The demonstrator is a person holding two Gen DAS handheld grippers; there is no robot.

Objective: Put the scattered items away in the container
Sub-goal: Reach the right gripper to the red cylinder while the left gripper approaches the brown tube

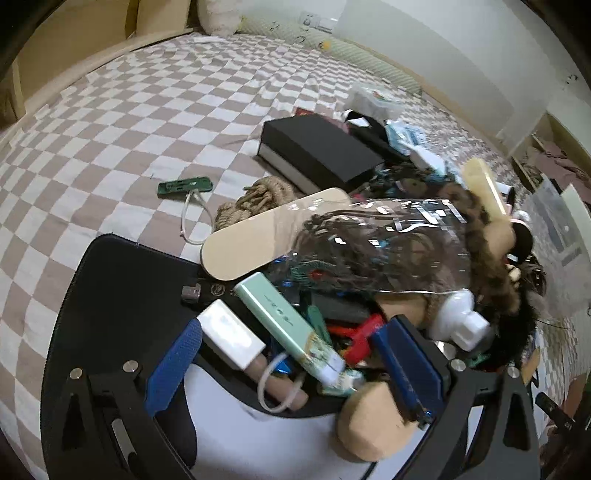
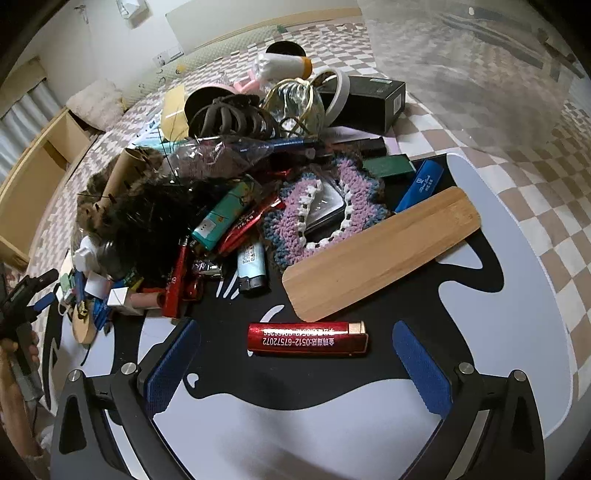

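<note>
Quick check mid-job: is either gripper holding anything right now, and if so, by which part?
Neither holds anything. The right gripper is open around the red lighter without touching it; the left gripper is open over the clutter.

My view takes in a bed under a checked sheet (image 1: 122,122), brown and white squares. A pale pillow (image 1: 218,16) lies at its far end against the white wall (image 1: 443,44), with a wall socket (image 1: 312,20) close by. A wooden bed frame (image 1: 74,62) edges the mattress on that side.
</note>
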